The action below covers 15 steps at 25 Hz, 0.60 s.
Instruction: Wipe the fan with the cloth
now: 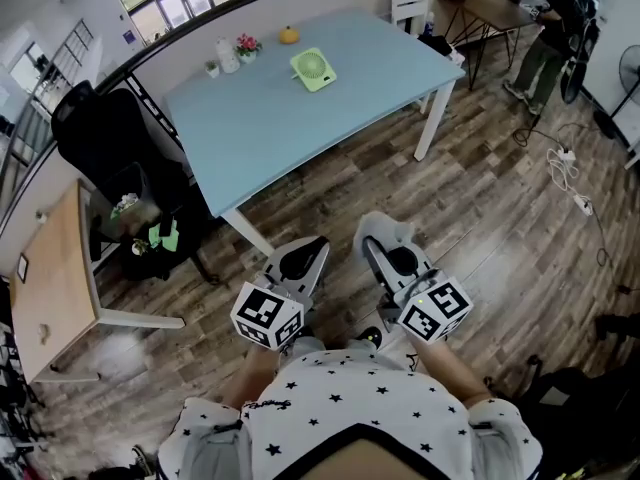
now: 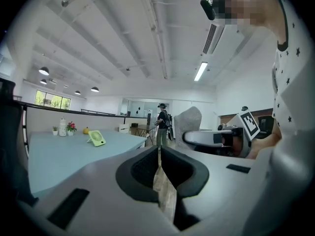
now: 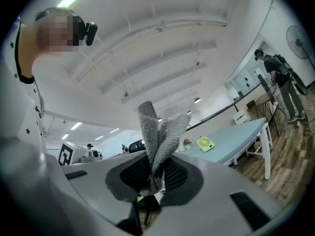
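A small green fan lies on the light blue table, far ahead of both grippers. It also shows as a small shape in the left gripper view and the right gripper view. My right gripper is shut on a grey cloth, which sticks up between the jaws. My left gripper is held beside it over the wooden floor, close to my body. Its jaws are shut with nothing between them. From the left gripper view the cloth stands up at the right.
A white bottle, a flower pot and an orange object stand at the table's far edge. A black office chair and a wooden desk are to the left. A person stands far right, with cables on the floor.
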Each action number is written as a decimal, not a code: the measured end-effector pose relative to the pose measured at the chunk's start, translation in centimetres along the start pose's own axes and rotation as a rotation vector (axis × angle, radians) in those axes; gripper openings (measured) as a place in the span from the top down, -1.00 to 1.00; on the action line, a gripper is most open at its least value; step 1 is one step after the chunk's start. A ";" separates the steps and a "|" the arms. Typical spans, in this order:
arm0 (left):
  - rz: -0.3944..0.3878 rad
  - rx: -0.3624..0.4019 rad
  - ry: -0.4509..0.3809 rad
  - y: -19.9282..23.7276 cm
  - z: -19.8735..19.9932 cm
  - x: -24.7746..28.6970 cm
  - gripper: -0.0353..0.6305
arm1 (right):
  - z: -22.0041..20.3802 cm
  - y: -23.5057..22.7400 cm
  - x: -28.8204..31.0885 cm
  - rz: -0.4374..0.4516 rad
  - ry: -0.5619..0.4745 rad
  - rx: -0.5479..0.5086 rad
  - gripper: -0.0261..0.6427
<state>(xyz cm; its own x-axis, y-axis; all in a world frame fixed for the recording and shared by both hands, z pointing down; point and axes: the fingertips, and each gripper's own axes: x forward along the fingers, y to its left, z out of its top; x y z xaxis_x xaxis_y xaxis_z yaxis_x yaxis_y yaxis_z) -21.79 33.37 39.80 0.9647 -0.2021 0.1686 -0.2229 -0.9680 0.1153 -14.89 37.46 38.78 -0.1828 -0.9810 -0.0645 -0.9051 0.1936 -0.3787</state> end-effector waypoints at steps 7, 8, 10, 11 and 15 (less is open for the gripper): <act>0.025 -0.001 0.013 -2.8 -0.6 1.7 0.77 | 0.3 -2.0 -2.7 0.014 -0.004 0.039 0.78; 0.028 -0.001 0.014 -3.2 -0.6 1.9 0.77 | 0.2 -2.3 -3.1 0.015 -0.002 0.041 0.78; 0.029 0.000 0.020 -4.1 -0.7 2.2 0.77 | 0.1 -2.9 -3.6 0.015 0.002 0.044 0.78; 0.030 0.000 0.023 -4.3 -0.8 2.3 0.77 | 0.2 -3.1 -3.8 0.015 0.001 0.048 0.78; 0.034 -0.005 0.037 -4.3 -1.0 2.3 0.77 | 0.5 -3.5 -4.4 0.000 -0.023 0.065 0.78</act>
<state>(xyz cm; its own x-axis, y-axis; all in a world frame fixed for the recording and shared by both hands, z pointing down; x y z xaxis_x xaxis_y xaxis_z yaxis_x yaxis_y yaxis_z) -18.78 37.19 40.63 0.9506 -0.2294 0.2091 -0.2567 -0.9597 0.1141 -10.74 41.12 39.91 -0.1732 -0.9812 -0.0850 -0.8780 0.1929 -0.4380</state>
